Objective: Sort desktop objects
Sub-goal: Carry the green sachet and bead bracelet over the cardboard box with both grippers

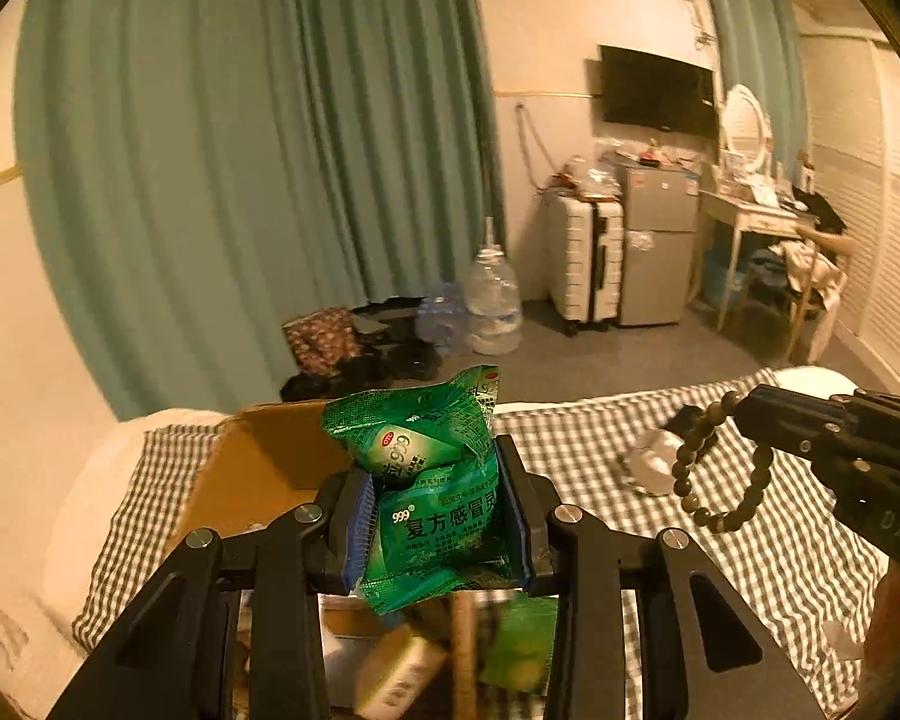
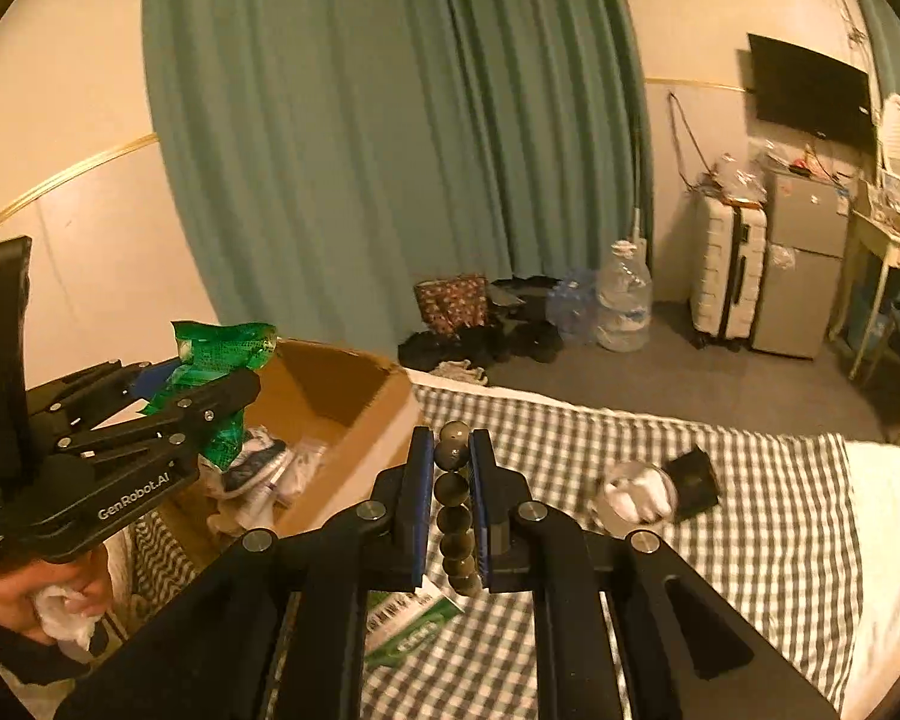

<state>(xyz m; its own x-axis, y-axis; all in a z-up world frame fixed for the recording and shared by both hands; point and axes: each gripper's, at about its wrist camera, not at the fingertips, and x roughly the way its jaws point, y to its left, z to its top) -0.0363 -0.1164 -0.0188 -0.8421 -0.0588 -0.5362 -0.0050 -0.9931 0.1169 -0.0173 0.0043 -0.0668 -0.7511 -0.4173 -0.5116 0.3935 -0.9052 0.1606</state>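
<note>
My left gripper (image 1: 438, 510) is shut on a green medicine packet (image 1: 432, 480) and holds it in the air over the open cardboard box (image 1: 258, 468). The packet (image 2: 222, 372) and the left gripper (image 2: 168, 414) also show at the left of the right wrist view, above the box (image 2: 354, 414). My right gripper (image 2: 453, 498) is shut on a string of dark beads (image 2: 453, 510), held above the checked bedcover (image 2: 750, 540). In the left wrist view the bead bracelet (image 1: 720, 480) hangs from the right gripper (image 1: 750, 408).
The box holds small packets and papers (image 2: 264, 474). On the cover lie a white crumpled wrapper (image 2: 630, 495), a black wallet-like thing (image 2: 693, 480) and a green-white flat box (image 2: 408, 618). A suitcase (image 2: 729, 276), fridge (image 2: 798, 276) and water jugs (image 2: 621, 300) stand beyond the bed.
</note>
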